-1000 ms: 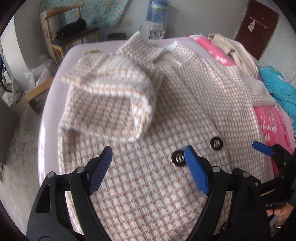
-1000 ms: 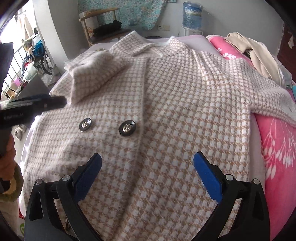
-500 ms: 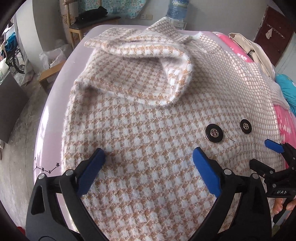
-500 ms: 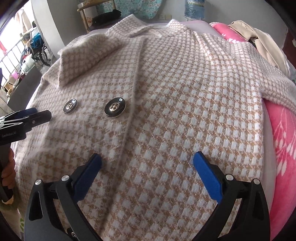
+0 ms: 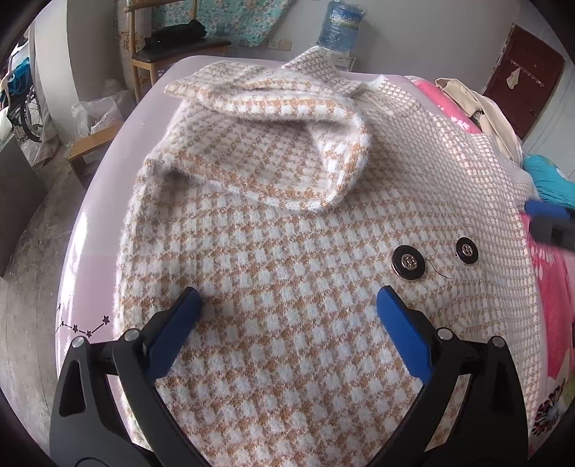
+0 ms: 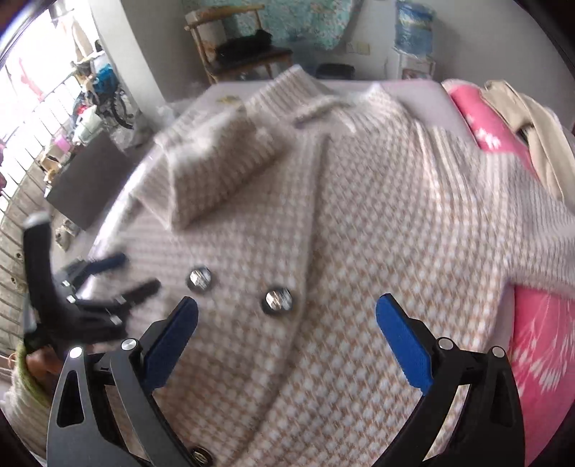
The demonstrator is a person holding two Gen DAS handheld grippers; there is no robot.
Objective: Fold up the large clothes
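Note:
A tan-and-white houndstooth coat [image 5: 287,258] lies front-up on a lilac sheet [image 5: 97,230], also in the right wrist view [image 6: 377,222]. Its left sleeve [image 5: 273,143] is folded across the chest. Two dark buttons [image 5: 409,264] sit near the middle. My left gripper [image 5: 287,319] is open and empty, low over the coat's lower left part. My right gripper [image 6: 287,319] is open and empty above the coat's lower front, near the buttons [image 6: 276,300]. The left gripper shows at the left of the right wrist view [image 6: 107,280].
A pink floral blanket [image 6: 539,341] lies along the bed's right side with a beige garment [image 6: 528,122] and a teal item [image 5: 550,179] on it. A wooden chair [image 5: 172,46] and a water dispenser bottle [image 5: 341,25] stand beyond the bed. The bed edge and floor are at left.
The right gripper has lifted and pulled back from the coat; its view is blurred with motion. The left gripper has shifted slightly and stays low over the coat. Both remain open.

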